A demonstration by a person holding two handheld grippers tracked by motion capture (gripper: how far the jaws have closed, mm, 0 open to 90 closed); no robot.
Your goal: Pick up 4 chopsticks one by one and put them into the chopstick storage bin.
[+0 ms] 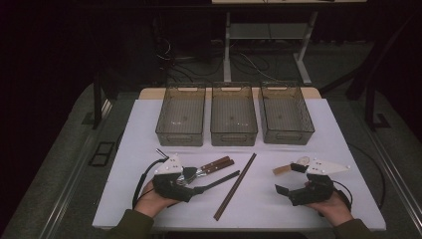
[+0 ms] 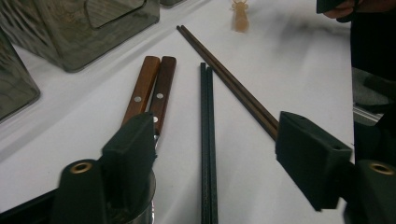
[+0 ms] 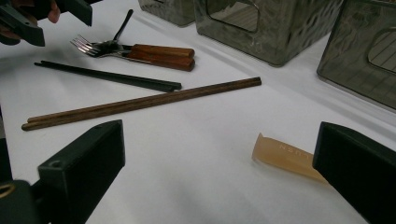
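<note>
My left gripper (image 2: 212, 154) sits lower left in the high view, jaws wide and empty, over the black chopsticks (image 2: 208, 140); forks (image 2: 152, 91) lie just left, brown chopsticks (image 2: 229, 79) right; my right gripper (image 3: 219, 172), lower right, gapes wide beside a pale handle (image 3: 282, 156); three bins (image 1: 234, 114) line the top.

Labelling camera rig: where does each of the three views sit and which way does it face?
High view: above the person's side, looking forward and down at the white table; both hands and tongs show.
Left gripper view: along the open left tongs toward the black chopsticks.
Right gripper view: along the open right tongs.
Both gripper views share the brown wooden chopsticks.
</note>
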